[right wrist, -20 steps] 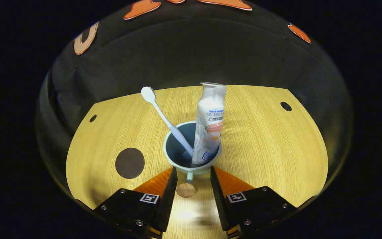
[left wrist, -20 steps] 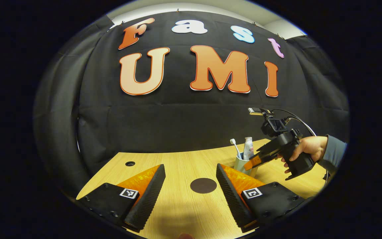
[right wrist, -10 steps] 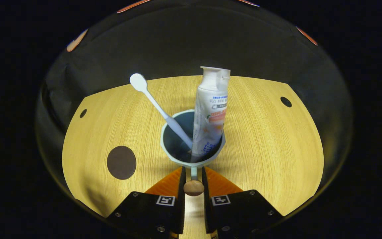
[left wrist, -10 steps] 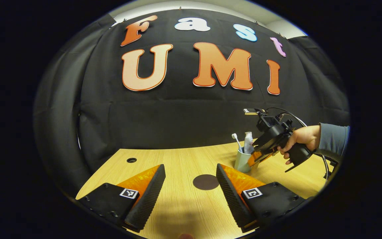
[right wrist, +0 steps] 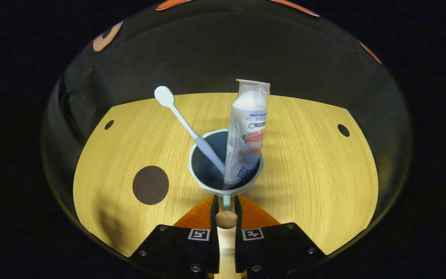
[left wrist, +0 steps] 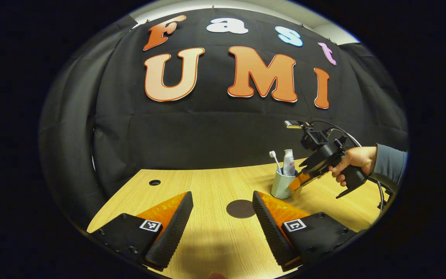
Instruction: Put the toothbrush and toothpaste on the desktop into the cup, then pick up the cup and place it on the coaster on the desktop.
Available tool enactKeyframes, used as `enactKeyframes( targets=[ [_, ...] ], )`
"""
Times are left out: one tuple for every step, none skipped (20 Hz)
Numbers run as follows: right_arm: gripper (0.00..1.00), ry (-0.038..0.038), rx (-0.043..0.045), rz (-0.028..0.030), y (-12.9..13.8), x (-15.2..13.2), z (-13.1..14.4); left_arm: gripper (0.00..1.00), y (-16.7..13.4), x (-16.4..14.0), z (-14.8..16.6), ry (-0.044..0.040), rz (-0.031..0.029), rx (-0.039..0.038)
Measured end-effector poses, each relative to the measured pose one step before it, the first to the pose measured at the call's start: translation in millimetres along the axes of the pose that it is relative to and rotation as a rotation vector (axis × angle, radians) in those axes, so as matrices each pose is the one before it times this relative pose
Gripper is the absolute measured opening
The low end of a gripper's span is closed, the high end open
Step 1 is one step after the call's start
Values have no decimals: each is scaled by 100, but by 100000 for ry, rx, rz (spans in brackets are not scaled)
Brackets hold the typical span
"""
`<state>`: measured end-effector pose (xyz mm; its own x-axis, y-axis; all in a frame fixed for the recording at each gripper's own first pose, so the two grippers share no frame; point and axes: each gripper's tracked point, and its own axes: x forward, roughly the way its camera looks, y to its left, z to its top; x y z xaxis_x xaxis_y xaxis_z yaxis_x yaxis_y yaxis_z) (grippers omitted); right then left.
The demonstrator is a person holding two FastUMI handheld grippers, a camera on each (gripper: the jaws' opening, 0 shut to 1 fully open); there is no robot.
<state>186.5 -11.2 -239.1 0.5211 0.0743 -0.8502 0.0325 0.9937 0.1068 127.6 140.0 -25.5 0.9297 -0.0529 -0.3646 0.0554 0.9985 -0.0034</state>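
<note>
Two spread fingers of the left gripper (left wrist: 222, 224) frame bare desktop (left wrist: 207, 240) with the coaster (left wrist: 240, 208) between them and the cup (left wrist: 282, 185) beyond, while in the right gripper view the right gripper (right wrist: 226, 226) is clamped on the handle (right wrist: 226, 202) of that cup holding toothbrush (right wrist: 186, 126) and toothpaste (right wrist: 246, 131), coaster left, wide desktop around.

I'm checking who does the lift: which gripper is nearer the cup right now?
Right. The right gripper is closed on the handle of the cup, at its near side. The left gripper hangs open over the desktop, apart from the cup, with the coaster between its fingers.
</note>
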Motion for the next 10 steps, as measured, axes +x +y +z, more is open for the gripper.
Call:
enactKeyframes(
  targets=[
    [16, -992, -1395, 1093, 92, 111, 158, 98, 105, -125, -76, 99, 268, 128],
    [16, -1193, -1141, 944, -20, -43, 218, 99, 104, -168, 74, 23, 268, 279],
    [16, -883, -1286, 1114, 93, -78, 115, 98, 232, -145, -90, -22, 521, 424],
    [16, -1190, -879, 1220, 166, 51, 257, 99, 158, -130, 85, -212, 197, 214],
    [16, -301, -1417, 1147, 46, 193, -43, 98, 104, -137, -60, 218, 269, 203],
    [16, -200, -1565, 1103, 38, 94, 18, 99, -31, -1, 54, -115, 58, 164],
    [16, 90, -1964, 1004, 69, 37, -62, 98, -118, -6, 100, -169, 103, 134],
    [16, -30, -1722, 1099, 162, 122, 55, 98, 33, 11, 81, -274, -174, -47],
    [16, -272, -1636, 1362, 33, -58, 49, 98, 7, -126, 20, -138, 111, -140],
    [16, -178, -1300, 1090, 91, 145, 78, 99, 95, 93, 112, -103, 561, -24]
  ],
)
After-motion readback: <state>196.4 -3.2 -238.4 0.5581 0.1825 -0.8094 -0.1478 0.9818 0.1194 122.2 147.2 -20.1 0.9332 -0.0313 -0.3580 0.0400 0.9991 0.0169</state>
